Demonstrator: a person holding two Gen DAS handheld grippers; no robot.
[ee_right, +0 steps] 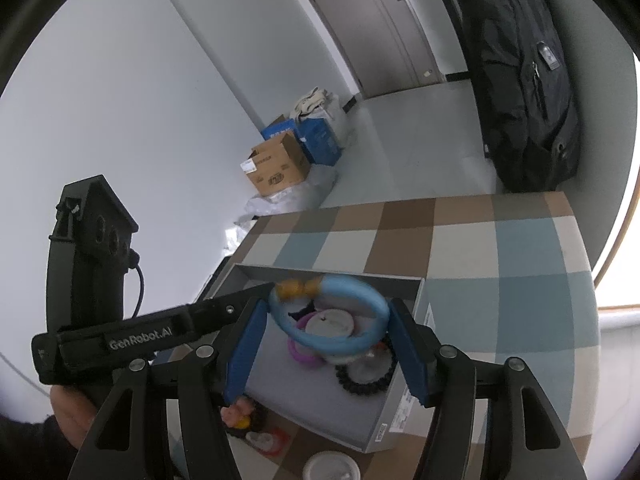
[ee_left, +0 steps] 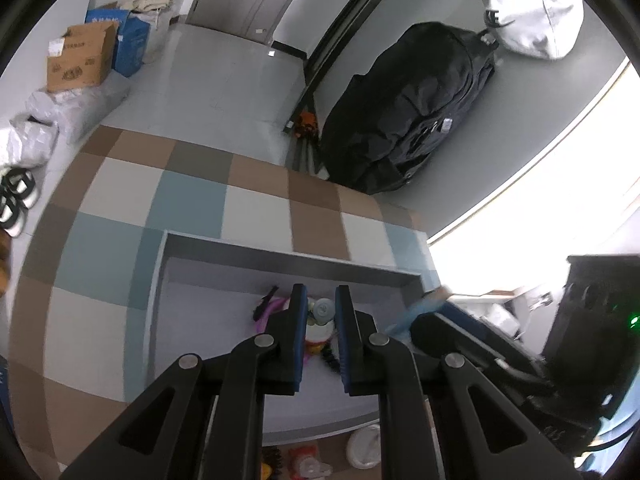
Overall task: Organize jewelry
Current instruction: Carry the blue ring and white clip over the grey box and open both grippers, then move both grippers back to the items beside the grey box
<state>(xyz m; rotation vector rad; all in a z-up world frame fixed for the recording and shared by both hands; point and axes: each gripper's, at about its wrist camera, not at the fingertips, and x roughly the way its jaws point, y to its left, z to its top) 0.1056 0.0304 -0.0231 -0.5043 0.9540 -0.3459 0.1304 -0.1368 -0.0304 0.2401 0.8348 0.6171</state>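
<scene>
A grey open box (ee_left: 280, 258) (ee_right: 394, 412) sits on the checkered table. It holds several pieces: a pink ring (ee_right: 304, 354), a white round piece (ee_right: 332, 322), a black beaded bracelet (ee_right: 362, 386). My right gripper (ee_right: 326, 318) holds a blue hair ring (ee_right: 360, 344) with a yellow ornament between its wide-spread jaws, just above the box. My left gripper (ee_left: 321, 308) is open and empty over the box; pink, pale green and white items (ee_left: 322, 312) show between its fingers. The left gripper's body shows in the right wrist view (ee_right: 120, 336).
More small items and a white lid (ee_left: 364, 448) (ee_right: 330, 468) lie on the table in front of the box. A black backpack (ee_left: 404, 108), cardboard boxes (ee_left: 80, 58) and shoes (ee_left: 16, 200) are on the floor beyond the table edge.
</scene>
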